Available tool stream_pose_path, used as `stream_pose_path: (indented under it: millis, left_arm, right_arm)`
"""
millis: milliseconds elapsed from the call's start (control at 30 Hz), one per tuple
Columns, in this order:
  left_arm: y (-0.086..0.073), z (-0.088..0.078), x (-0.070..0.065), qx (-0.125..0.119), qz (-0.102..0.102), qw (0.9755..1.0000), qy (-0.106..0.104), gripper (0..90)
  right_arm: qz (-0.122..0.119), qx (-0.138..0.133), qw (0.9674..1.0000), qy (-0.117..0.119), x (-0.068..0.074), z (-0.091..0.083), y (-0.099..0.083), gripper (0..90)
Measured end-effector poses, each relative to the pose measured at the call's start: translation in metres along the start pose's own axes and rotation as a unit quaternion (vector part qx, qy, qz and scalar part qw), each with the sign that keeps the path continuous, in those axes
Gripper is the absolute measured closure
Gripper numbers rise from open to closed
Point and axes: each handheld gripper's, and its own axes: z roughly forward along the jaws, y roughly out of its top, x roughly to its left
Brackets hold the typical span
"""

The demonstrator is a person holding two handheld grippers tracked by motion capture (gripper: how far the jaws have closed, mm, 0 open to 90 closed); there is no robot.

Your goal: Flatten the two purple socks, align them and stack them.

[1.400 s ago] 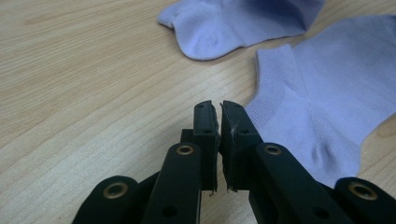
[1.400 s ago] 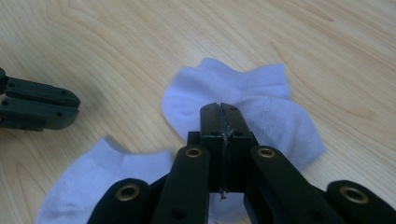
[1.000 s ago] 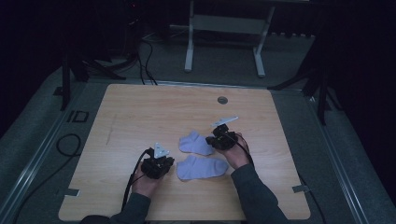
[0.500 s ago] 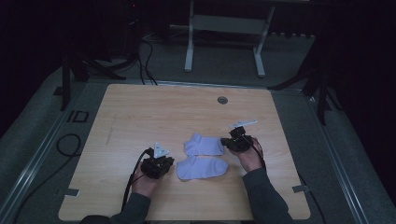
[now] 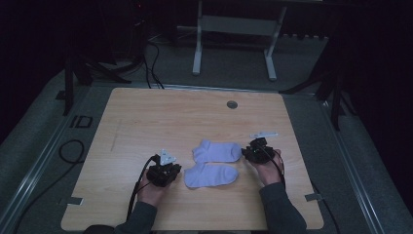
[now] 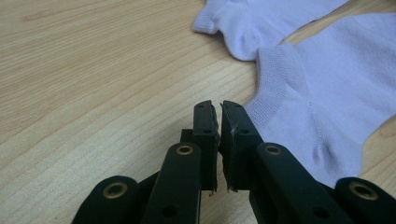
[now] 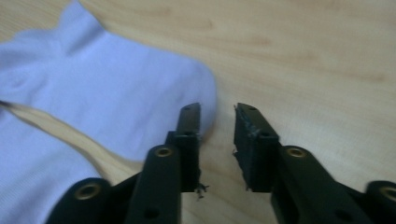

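Desk (image 5: 160, 122): light wood top, a small round grommet (image 5: 232, 104) near its far edge.

Far sock (image 5: 217, 150): pale lilac, lying flat, toe end pointing toward the right tool. In the right gripper view (image 7: 116, 98) its rounded toe lies just beside the left jaw tip.

Near sock (image 5: 211, 175): same colour, flat, just on the person's side of the far sock; the two lie close together, and from the high view I cannot tell whether they touch. In the left gripper view (image 6: 327, 102) its ribbed cuff lies just right of the jaw tips.

Left tool (image 5: 165, 171): resting low on the desk, left of the near sock. In the left gripper view (image 6: 219, 109) the jaws stand almost together, a thin slit between them, nothing pinched; the right jaw tip is at the cuff edge, contact uncertain.

Right tool (image 5: 256, 150): at the toe end of the far sock. In the right gripper view (image 7: 217, 109) the jaws are spread and have just been opening, bare wood between them, no cloth gripped.

Hands: both forearms in dark sleeves, entering from the near edge of the desk.
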Motion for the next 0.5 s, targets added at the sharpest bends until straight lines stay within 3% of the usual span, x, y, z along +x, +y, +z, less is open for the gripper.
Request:
stream_pose_path:
  millis: [67, 167, 233, 367, 500]
  left_arm:
    - [0.000, 0.000, 0.000, 0.001, -0.001, 1.0000, -0.001, 84.3]
    - [0.000, 0.000, -0.001, 0.003, 0.003, 1.0000, -0.003, 84.3]
    - [0.000, 0.000, -0.001, 0.004, 0.004, 1.0000, -0.005, 84.3]
    - [0.000, 0.000, 0.000, 0.003, 0.003, 1.0000, -0.007, 83.6]
    - [0.000, 0.000, 0.000, 0.003, 0.003, 0.9999, -0.009, 83.0]
  right_arm:
    - [-0.017, -0.013, 0.9997, 0.010, 0.006, -0.002, 0.006, 62.7]
    - [-0.039, -0.024, 0.9969, 0.064, 0.019, 0.002, 0.016, 58.8]
    - [-0.064, -0.021, 0.9950, 0.073, 0.031, 0.006, 0.022, 58.0]
    - [-0.122, -0.015, 0.9876, 0.098, 0.054, 0.018, 0.033, 57.3]
    - [-0.173, 0.002, 0.9779, 0.117, 0.069, 0.033, 0.041, 57.0]
